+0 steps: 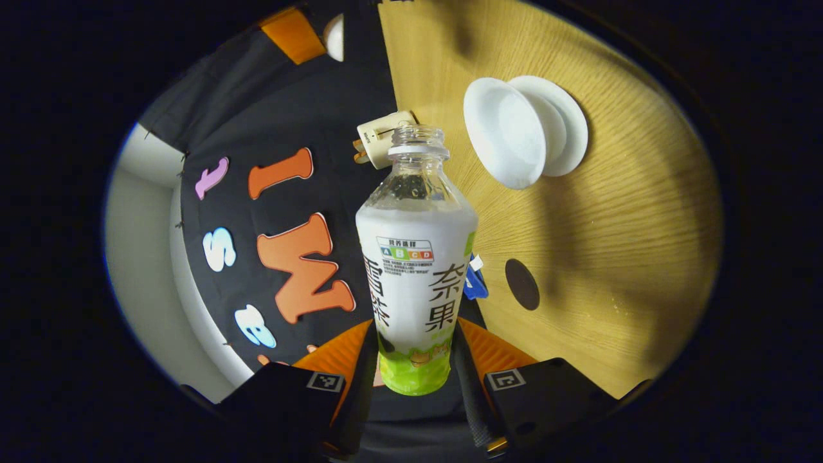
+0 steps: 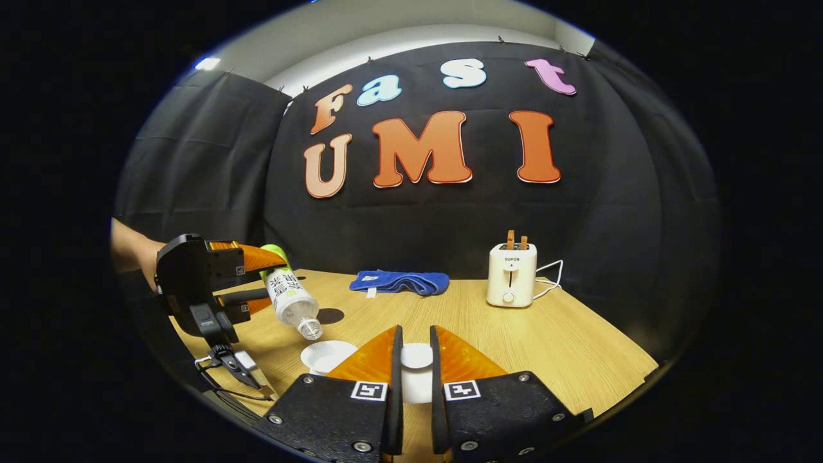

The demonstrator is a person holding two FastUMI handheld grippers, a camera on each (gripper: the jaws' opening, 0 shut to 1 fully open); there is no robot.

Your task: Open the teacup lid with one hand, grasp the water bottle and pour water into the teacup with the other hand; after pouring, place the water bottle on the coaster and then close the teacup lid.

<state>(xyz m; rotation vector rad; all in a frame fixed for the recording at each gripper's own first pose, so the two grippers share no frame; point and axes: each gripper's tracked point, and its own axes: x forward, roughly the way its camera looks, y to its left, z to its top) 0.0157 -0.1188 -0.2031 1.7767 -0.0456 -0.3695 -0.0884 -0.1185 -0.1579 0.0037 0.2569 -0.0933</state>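
My left gripper (image 1: pixel 415 329) is shut on the lower half of an uncapped water bottle (image 1: pixel 415 257) with a white and green label. In the right gripper view that bottle (image 2: pixel 290 297) is tipped steeply, mouth down, just above and left of the open white teacup (image 2: pixel 326 355). The left gripper (image 2: pixel 273 276) holds it there. I cannot make out a stream of water. The teacup (image 1: pixel 508 132) stands on a white saucer (image 1: pixel 569 122). My right gripper (image 2: pixel 415 331) is shut on the white teacup lid (image 2: pixel 416 357), held to the right of the cup. A dark round coaster (image 2: pixel 331 316) lies behind the cup.
A blue cloth (image 2: pixel 400 281) lies at the back of the wooden table (image 2: pixel 566 341). A cream toaster (image 2: pixel 511 273) with a white cord stands at the back right. A person's hand (image 2: pixel 132 251) holds the left gripper at the table's left edge, with cables hanging beneath it.
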